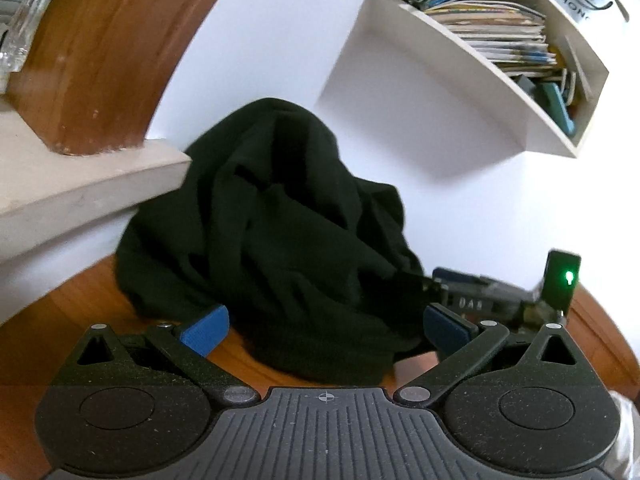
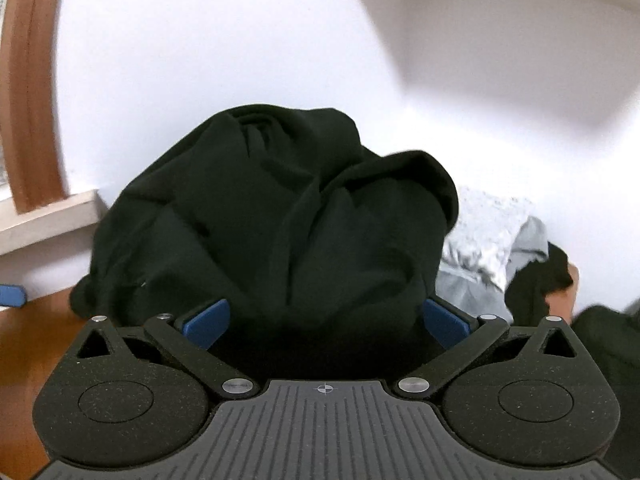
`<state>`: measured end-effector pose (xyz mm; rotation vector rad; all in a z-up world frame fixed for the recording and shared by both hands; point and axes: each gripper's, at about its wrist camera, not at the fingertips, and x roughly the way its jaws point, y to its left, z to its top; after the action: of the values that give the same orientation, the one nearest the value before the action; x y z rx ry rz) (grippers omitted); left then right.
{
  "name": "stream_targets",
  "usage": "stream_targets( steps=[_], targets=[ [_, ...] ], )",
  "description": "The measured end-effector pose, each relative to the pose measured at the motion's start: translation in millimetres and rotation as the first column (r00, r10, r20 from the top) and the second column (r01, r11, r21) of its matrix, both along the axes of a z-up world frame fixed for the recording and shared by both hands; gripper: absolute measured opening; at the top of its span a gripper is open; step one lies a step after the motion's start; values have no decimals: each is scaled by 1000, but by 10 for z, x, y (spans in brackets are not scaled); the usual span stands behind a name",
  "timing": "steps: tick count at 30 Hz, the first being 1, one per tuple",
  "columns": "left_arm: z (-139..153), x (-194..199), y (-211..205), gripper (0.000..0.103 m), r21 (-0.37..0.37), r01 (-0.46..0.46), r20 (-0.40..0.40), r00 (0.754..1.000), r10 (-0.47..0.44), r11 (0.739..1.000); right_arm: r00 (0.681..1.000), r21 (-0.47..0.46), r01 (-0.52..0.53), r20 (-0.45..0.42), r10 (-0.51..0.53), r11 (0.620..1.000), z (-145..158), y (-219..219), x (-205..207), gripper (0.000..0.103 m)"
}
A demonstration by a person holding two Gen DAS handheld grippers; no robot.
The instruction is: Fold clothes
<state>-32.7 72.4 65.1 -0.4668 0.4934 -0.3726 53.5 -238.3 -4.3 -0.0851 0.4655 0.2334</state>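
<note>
Jaws: both grippers stand wide apart, clamped on nothing. Left gripper: blue pads either side of the near hem of the black garment, with wooden tabletop showing beneath. Right gripper: pads flanking the same garment, whose cloth fills the gap between them; contact with the pads cannot be told.

Black garment: one crumpled heap on the tabletop, piled up against the white wall, beside a pale ledge.

Grey garment: bunched just right of the black heap, touching it.

Wall shelf: stacked papers and books, upper right.
</note>
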Motion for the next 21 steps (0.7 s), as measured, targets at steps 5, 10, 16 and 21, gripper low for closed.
stream_targets(
  steps=[5,10,16,21],
  targets=[
    [37,-18,35,103,2,-12,7,1000,12,1000,998,-5,-48,-33,48,999,-50,-12,238,91],
    [83,-42,-32,103,52,-38,34,999,37,998,992,-26,-107,-76,105,994,-159,2,365,87],
    [81,-75,-170,103,95,-55,63,997,49,994,977,-61,-184,-117,176,981,-341,84,347,89],
    [101,-166,-277,103,91,-121,39,992,118,988,957,-30,-264,-130,258,964,-348,110,163,89]
  ],
)
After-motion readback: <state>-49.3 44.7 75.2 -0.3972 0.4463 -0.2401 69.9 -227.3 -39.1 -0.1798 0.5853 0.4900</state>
